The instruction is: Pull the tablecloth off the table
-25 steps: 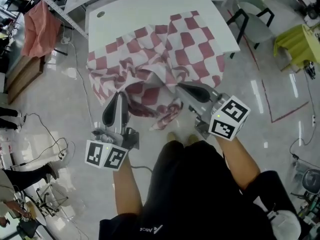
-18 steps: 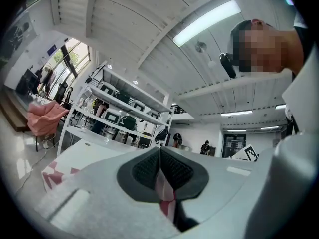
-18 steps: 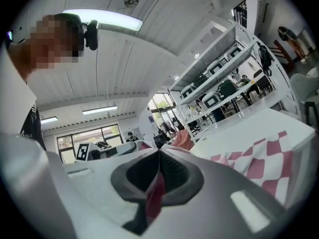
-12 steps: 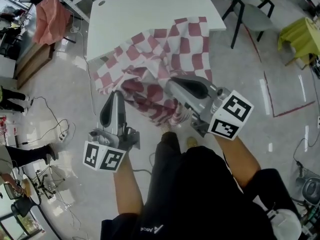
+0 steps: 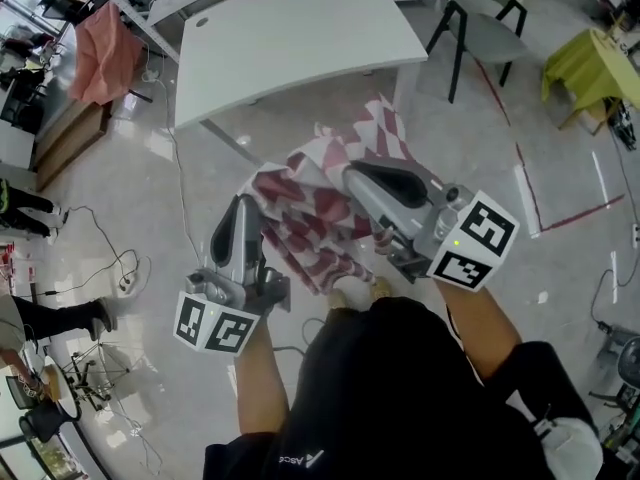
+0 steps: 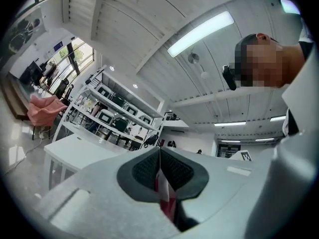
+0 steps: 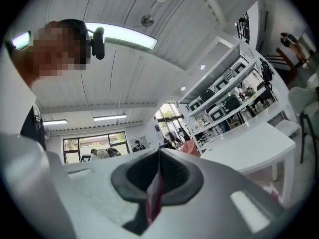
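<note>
The red-and-white checked tablecloth [image 5: 325, 183] hangs bunched between my two grippers, off the white table [image 5: 290, 38] and above the floor. In the head view my left gripper [image 5: 244, 203] is shut on the cloth's left edge and my right gripper [image 5: 352, 173] is shut on its right part. A strip of the cloth [image 6: 164, 195] shows pinched between the left jaws in the left gripper view. The right gripper view shows a strip of the same cloth [image 7: 153, 195] nipped between its jaws. The table top [image 7: 246, 146] is bare.
A dark-legged chair [image 5: 480, 8] stands to the right of the table. A yellow-green cloth [image 5: 590, 63] lies over something at far right, a pink cloth [image 5: 95, 53] on a rack at far left. Cables [image 5: 110, 268] trail on the floor at left. My feet [image 5: 355, 290] are below the cloth.
The cloth has slid wholly off the table and now hangs between the grippers. Both grippers have pulled back from the table, keeping their hold.
</note>
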`<state>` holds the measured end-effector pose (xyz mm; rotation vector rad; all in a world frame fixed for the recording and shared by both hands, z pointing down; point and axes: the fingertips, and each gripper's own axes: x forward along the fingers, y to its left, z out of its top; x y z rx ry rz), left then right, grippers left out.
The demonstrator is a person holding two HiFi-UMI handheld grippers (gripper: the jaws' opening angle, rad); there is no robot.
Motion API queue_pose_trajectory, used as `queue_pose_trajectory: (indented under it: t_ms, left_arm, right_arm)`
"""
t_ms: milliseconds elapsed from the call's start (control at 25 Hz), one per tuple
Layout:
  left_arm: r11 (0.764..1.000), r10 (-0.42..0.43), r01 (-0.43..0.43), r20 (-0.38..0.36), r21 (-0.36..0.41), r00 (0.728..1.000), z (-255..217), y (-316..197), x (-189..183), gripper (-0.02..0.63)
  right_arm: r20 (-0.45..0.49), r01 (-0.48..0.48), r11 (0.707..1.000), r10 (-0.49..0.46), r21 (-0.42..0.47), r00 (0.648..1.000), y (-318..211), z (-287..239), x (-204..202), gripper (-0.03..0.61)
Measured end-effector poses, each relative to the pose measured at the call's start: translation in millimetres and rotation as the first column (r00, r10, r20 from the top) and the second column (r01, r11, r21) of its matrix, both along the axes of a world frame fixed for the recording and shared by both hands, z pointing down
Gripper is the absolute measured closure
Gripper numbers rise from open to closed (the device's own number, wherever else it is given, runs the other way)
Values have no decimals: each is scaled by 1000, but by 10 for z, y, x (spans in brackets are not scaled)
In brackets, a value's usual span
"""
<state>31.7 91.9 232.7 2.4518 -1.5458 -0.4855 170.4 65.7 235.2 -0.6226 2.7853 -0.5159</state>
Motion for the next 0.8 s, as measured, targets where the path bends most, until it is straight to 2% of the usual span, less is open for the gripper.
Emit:
queue_pose_trajectory:
  t_ms: [200, 560, 800]
  left_arm:
    - [998, 64, -65, 12, 26, 998, -63, 693, -32, 601]
    - [992, 104, -106, 40, 62, 994, -109, 713, 55, 600]
    - [991, 114, -116, 35, 68, 993, -115, 727, -23, 600]
  right_arm:
    - [32, -56, 998, 57, -18, 998, 627, 8, -1, 573]
    - [4, -87, 996, 87, 10, 996, 717, 76, 63, 572]
    - [-9, -124, 992, 124, 34, 992, 755, 66, 32, 572]
